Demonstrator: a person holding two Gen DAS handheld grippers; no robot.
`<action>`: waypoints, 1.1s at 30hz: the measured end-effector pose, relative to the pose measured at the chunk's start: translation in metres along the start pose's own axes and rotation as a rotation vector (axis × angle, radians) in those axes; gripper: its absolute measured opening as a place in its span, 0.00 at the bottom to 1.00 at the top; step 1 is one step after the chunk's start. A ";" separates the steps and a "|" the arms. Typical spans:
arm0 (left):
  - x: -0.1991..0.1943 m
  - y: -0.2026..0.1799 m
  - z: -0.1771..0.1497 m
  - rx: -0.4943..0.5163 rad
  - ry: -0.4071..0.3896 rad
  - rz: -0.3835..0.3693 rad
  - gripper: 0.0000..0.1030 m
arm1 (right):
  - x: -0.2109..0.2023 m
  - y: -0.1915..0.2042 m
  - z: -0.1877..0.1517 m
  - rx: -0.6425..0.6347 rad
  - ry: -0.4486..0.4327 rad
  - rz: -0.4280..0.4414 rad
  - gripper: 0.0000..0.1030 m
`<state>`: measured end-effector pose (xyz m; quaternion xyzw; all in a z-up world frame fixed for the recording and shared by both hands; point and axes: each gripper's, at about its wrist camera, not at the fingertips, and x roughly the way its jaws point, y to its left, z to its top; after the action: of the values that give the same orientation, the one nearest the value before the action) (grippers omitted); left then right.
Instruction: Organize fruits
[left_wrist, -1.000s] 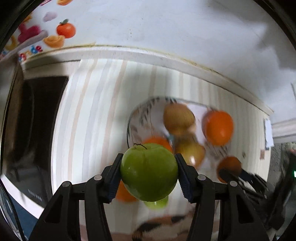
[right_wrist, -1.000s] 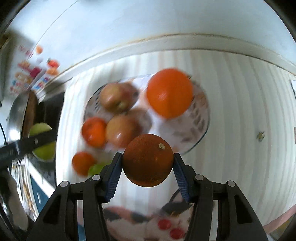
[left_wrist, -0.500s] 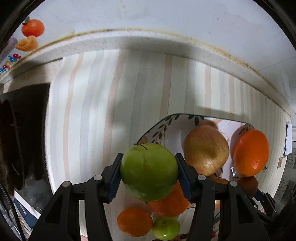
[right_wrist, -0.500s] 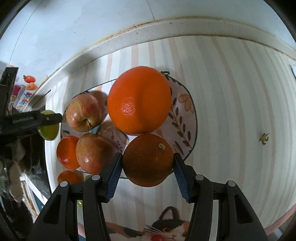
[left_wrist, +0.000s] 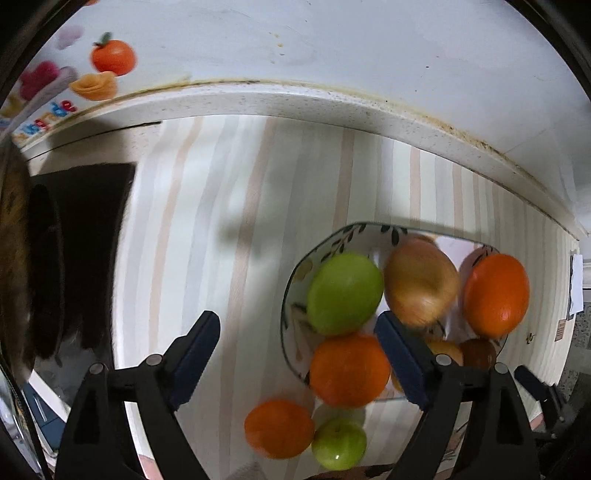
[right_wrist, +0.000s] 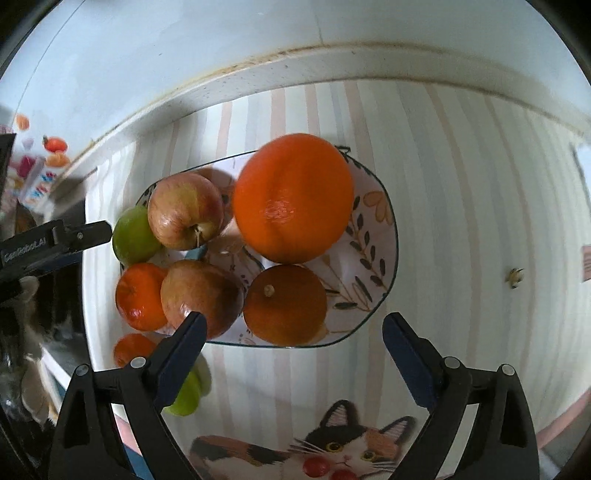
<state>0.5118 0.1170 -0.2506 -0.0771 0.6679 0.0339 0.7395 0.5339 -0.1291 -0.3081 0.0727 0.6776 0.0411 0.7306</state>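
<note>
A patterned bowl (right_wrist: 373, 254) on the striped mat holds several fruits. The green apple (left_wrist: 343, 293) lies at its left rim, also in the right wrist view (right_wrist: 131, 240). The dark orange (right_wrist: 284, 304) rests at the bowl's near side beside a big orange (right_wrist: 291, 197) and two red apples (right_wrist: 184, 210). My left gripper (left_wrist: 299, 339) is open and empty above the bowl's left edge. My right gripper (right_wrist: 293, 332) is open and empty above the bowl's near rim. An orange (left_wrist: 279, 428) and a small green apple (left_wrist: 338, 445) lie on the mat outside the bowl.
A white counter ledge (left_wrist: 258, 99) and wall run behind the mat. A dark stove area (left_wrist: 74, 251) lies to the left. A cat picture (right_wrist: 332, 446) is on the mat near the front edge. A sticker with fruit pictures (left_wrist: 99, 70) is on the wall.
Both grippers have opened. The green apple has left the left gripper and lies in the bowl; the dark orange has left the right gripper and lies in the bowl.
</note>
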 end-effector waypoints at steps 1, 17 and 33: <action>-0.006 0.001 -0.008 -0.004 -0.013 0.005 0.84 | -0.003 0.003 -0.001 -0.010 -0.004 -0.012 0.95; -0.093 -0.005 -0.092 0.026 -0.245 0.045 0.84 | -0.072 0.028 -0.057 -0.116 -0.123 -0.107 0.95; -0.150 -0.016 -0.164 0.071 -0.350 -0.007 0.84 | -0.164 0.036 -0.126 -0.119 -0.290 -0.093 0.95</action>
<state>0.3368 0.0833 -0.1163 -0.0463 0.5294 0.0207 0.8469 0.3972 -0.1136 -0.1495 0.0029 0.5640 0.0366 0.8249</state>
